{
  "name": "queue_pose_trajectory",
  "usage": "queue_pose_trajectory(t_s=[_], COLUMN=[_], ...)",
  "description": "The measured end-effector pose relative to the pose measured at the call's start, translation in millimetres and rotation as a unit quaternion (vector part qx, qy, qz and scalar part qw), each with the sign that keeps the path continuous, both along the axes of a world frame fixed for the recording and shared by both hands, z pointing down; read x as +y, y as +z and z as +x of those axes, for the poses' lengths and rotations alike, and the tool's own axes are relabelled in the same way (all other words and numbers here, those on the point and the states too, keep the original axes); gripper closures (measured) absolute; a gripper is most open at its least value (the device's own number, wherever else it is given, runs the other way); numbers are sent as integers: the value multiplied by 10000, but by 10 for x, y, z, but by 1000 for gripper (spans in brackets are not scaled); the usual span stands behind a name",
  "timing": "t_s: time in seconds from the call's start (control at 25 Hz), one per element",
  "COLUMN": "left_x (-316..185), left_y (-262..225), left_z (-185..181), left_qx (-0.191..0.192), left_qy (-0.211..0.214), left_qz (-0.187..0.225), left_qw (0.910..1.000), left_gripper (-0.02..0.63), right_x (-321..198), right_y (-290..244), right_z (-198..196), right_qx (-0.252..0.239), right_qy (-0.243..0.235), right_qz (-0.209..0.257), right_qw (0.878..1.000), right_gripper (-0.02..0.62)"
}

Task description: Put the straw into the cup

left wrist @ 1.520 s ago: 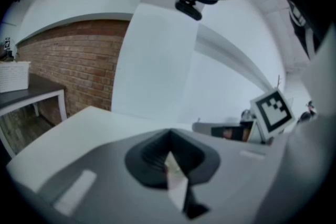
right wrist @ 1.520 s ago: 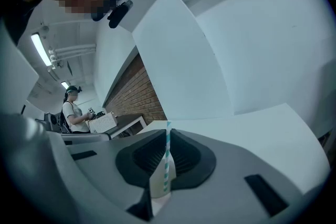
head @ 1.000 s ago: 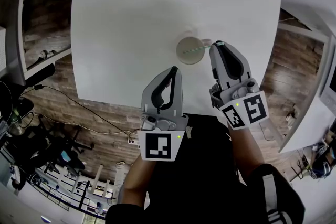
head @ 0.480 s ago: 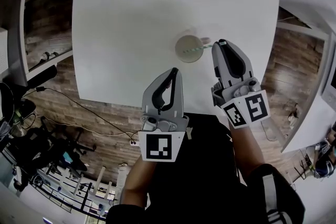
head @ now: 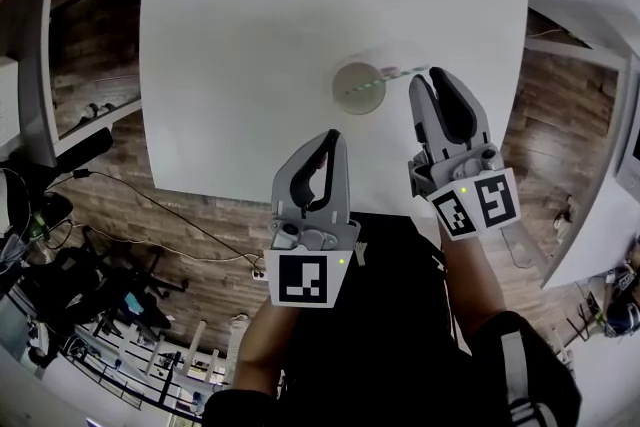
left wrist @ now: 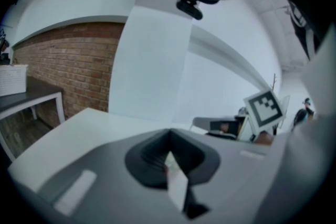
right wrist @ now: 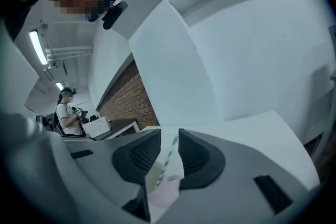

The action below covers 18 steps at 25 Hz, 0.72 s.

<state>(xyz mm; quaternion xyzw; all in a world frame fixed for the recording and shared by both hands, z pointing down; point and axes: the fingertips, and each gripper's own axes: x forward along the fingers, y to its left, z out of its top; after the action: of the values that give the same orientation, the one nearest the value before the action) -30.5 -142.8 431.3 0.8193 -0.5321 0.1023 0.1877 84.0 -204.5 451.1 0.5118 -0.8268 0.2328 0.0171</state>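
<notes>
A pale cup [head: 357, 89] stands on the white table [head: 240, 25]. The green-and-white striped straw [head: 378, 79] sits in it, its top leaning right over the rim. My right gripper [head: 428, 77] hovers just right of the straw's top, open. In the right gripper view the straw [right wrist: 169, 157] rises through the gap between the jaws of the right gripper [right wrist: 169, 136], touching neither pad, with the cup [right wrist: 153, 174] below. My left gripper [head: 326, 139] is held near the table's front edge, shut and holding nothing. In its own view the left gripper [left wrist: 170, 136] points over the tabletop.
The table's front edge [head: 330, 205] runs just ahead of my body. A dark shelf unit [head: 75, 65] and cables [head: 150, 215] lie on the wood floor at the left. A second white table [head: 590, 5] stands at the right. A person [right wrist: 65, 113] stands far off.
My right gripper has drawn back to the right, away from the cup. The straw stays in the cup, leaning right. The left gripper has not moved.
</notes>
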Motion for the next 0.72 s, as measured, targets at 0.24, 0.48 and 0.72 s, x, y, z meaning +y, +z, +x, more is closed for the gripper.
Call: queue_pose_trajectory(t_s=[0.24,0.48,0.72], left_x=[32,131,254], left_y=[-67,-166,-408], left_z=[-18,-52,-143], left_qx=[10,60,189], left_qy=[41,92,119], left_qz=[87,128,415], left_qw=[10000,9999,9989], left_gripper=[603,603,603], right_x=[38,173,409], right_y=[-99,-277,-575], right_z=[80,78,-4], right_qx=[-8,31,-44], right_qy=[176,280,352], right_qz=[103,244,407], right_qw=[9998,9993,9985], right_gripper=[518,518,567])
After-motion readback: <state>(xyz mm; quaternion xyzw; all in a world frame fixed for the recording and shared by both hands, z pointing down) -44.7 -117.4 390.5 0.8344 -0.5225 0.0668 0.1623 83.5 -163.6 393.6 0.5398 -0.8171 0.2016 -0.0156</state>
